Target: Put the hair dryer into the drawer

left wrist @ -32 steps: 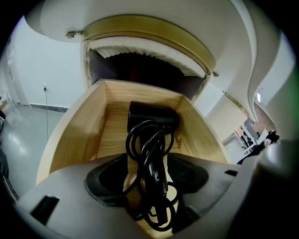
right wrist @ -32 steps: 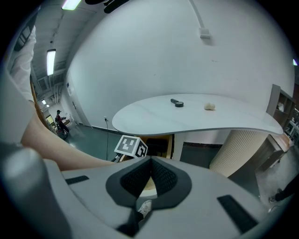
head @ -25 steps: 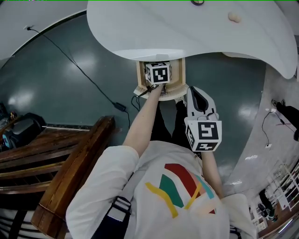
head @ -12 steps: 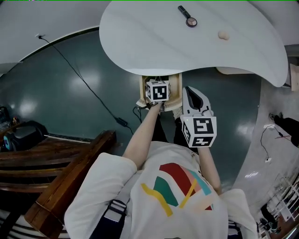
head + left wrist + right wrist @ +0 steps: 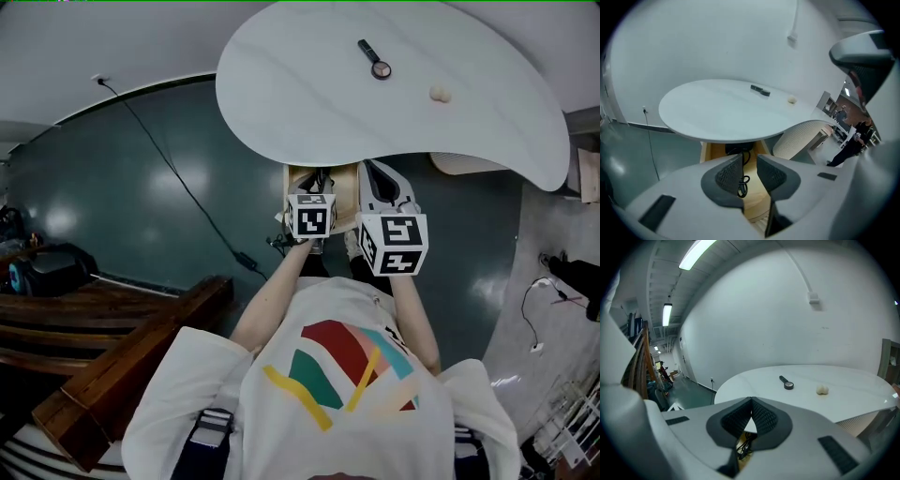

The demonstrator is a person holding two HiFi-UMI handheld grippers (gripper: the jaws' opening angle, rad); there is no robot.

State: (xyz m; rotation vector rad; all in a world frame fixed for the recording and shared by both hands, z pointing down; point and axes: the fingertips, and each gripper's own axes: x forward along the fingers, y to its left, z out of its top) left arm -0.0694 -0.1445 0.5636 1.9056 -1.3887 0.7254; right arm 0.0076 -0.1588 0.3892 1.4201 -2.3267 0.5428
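A wooden drawer (image 5: pixel 292 187) stands pulled out under the white table (image 5: pixel 309 84). At its back lies the black hair dryer (image 5: pixel 737 149), with its coiled black cord (image 5: pixel 742 183) on the drawer floor. My left gripper (image 5: pixel 749 161) hovers above the drawer; its jaws are closing with a narrow gap and nothing between them. The cord shows behind that gap. Beside it on the right, my right gripper (image 5: pixel 751 411) is shut and empty, held above the drawer's front, and the cord (image 5: pixel 746 442) shows below its pads.
On the table top lie a small black handled object (image 5: pixel 375 60) and a cream lump (image 5: pixel 440 94). The table's ribbed white base (image 5: pixel 801 138) stands right of the drawer. A black cable (image 5: pixel 178 178) crosses the dark floor. Wooden rails (image 5: pixel 112 319) are at the left.
Both grippers have risen and drawn back from the drawer toward the person. The right one has come level beside the left. More of the table top shows.
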